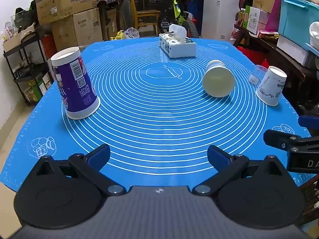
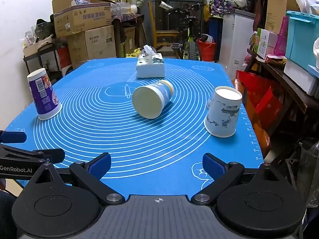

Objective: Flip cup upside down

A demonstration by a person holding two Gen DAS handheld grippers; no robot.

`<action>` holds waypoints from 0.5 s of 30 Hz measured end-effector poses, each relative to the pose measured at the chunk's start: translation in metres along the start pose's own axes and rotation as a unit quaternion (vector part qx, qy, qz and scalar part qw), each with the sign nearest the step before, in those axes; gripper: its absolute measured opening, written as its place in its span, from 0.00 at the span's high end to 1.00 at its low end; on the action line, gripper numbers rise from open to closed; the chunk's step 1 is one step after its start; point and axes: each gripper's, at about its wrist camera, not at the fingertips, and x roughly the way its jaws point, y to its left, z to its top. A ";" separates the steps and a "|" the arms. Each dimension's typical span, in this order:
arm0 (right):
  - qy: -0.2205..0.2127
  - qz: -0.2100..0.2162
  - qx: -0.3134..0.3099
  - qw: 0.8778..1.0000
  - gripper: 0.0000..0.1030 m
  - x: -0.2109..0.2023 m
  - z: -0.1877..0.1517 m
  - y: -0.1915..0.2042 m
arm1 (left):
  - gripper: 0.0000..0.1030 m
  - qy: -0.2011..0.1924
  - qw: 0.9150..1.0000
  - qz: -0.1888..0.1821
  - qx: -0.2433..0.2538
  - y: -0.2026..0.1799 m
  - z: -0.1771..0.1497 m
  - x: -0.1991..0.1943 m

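A blue and yellow paper cup (image 1: 218,79) lies on its side near the middle of the blue mat (image 1: 159,123), its base toward me; it also shows in the right wrist view (image 2: 152,101). A purple cup (image 1: 74,83) (image 2: 44,94) stands upside down at the left. A white paper cup with ink drawings (image 1: 270,86) (image 2: 223,112) stands upside down at the right. My left gripper (image 1: 159,155) is open and empty above the mat's near edge. My right gripper (image 2: 157,166) is open and empty, near the front edge too.
A tissue box (image 1: 177,44) (image 2: 151,65) sits at the mat's far side. A clear plastic cup (image 1: 257,74) stands behind the white cup. Cardboard boxes (image 1: 65,6), a bicycle and shelves surround the table. The right gripper's body (image 1: 295,145) shows at the left view's right edge.
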 end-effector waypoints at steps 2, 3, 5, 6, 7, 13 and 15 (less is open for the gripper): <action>0.000 0.000 0.000 1.000 0.05 0.000 0.000 0.000 | 0.01 -0.001 1.000 0.001 0.002 0.000 -0.001 -0.001; 0.001 0.000 0.000 1.000 0.05 0.000 0.000 0.000 | 0.01 -0.002 1.000 0.002 0.002 0.001 -0.001 -0.001; 0.001 0.000 0.000 1.000 0.05 0.000 0.000 0.000 | 0.01 -0.001 1.000 0.006 0.005 -0.006 -0.003 0.003; 0.001 0.000 0.000 1.000 0.05 0.000 0.000 0.000 | 0.01 -0.001 1.000 0.007 0.004 -0.006 -0.003 0.003; 0.001 0.000 0.000 1.000 0.05 0.000 0.000 0.000 | 0.01 -0.002 1.000 0.007 0.004 -0.005 -0.003 0.003; 0.002 0.001 0.000 1.000 0.05 0.000 0.000 -0.001 | 0.01 -0.002 1.000 0.005 0.002 -0.005 -0.002 0.003; 0.002 0.000 0.000 1.000 0.05 0.000 0.000 -0.001 | 0.01 -0.002 1.000 0.005 0.003 -0.005 -0.002 0.003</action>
